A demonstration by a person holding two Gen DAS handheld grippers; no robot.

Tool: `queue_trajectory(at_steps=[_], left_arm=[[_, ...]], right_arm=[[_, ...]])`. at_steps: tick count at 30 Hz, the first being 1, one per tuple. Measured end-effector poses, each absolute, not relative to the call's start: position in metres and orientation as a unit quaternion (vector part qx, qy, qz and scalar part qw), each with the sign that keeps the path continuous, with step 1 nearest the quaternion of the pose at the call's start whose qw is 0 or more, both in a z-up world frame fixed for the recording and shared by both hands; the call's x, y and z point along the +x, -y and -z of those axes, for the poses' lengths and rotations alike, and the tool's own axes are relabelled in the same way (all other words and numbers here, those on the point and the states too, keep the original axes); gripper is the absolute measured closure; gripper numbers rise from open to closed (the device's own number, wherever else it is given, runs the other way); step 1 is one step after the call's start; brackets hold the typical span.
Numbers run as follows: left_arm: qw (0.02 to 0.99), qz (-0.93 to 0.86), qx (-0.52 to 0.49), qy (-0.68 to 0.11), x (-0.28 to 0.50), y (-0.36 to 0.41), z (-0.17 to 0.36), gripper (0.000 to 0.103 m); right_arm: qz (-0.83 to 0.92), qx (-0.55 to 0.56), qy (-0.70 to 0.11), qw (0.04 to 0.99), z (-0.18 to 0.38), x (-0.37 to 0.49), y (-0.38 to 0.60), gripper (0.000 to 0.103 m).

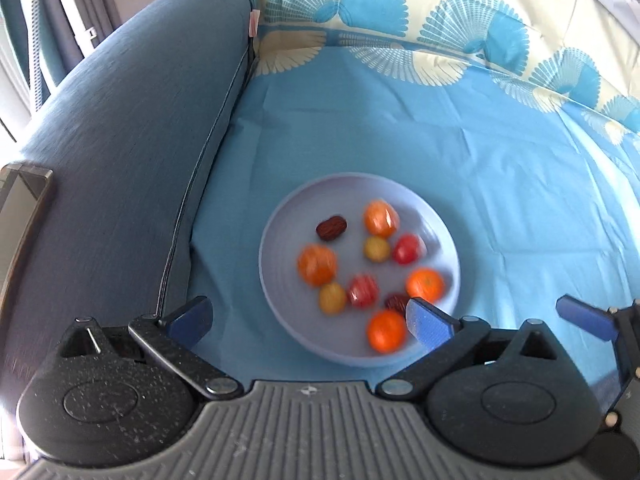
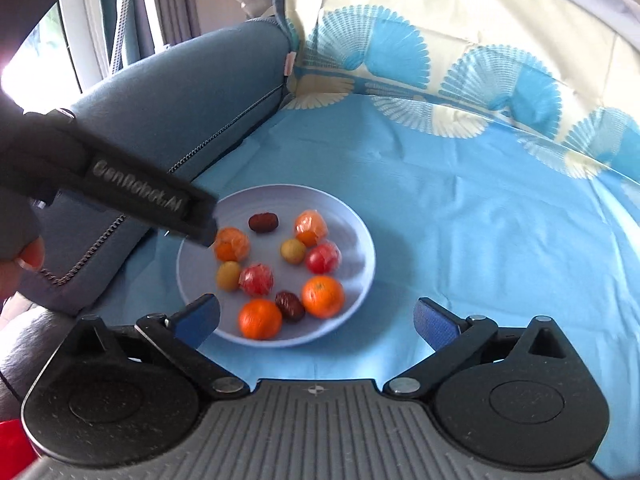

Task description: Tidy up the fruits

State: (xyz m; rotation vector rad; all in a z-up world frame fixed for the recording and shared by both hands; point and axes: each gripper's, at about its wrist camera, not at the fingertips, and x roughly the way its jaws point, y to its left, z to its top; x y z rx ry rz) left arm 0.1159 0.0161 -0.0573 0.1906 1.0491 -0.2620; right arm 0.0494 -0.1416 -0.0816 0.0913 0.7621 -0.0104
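A pale lilac plate (image 1: 280, 216) (image 2: 356, 240) sits on a blue cloth and holds several small fruits: oranges (image 1: 386, 330) (image 2: 322, 296), red wrapped fruits (image 1: 362, 290) (image 2: 256, 279), yellow ones (image 1: 332, 298) (image 2: 228, 275) and dark dates (image 1: 331, 227) (image 2: 263, 222). My left gripper (image 1: 310, 318) is open and empty, above the plate's near edge; its body shows in the right wrist view (image 2: 140, 192). My right gripper (image 2: 316, 322) is open and empty just in front of the plate; one of its fingers (image 1: 586, 318) shows in the left wrist view.
A grey-blue sofa armrest (image 1: 132, 152) (image 2: 172, 112) rises left of the plate. A patterned cloth (image 1: 440, 36) (image 2: 460, 64) covers the backrest behind. The blue cloth (image 1: 500, 184) (image 2: 480, 208) spreads to the right of the plate.
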Motion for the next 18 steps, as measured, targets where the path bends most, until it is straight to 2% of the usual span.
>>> queue_trajectory(at_steps=[8, 18], left_arm=[[0.867, 0.118, 0.090, -0.475, 0.052, -0.028, 0.028, 0.000], [0.882, 0.102, 0.095, -0.450, 0.015, -0.035, 0.011, 0.000]], right_arm=[[0.035, 0.023, -0.353, 0.935, 0.060, 0.003, 0.136, 0.001], [0.037, 0.006, -0.328, 0.944, 0.040, -0.036, 0.129, 0.001]])
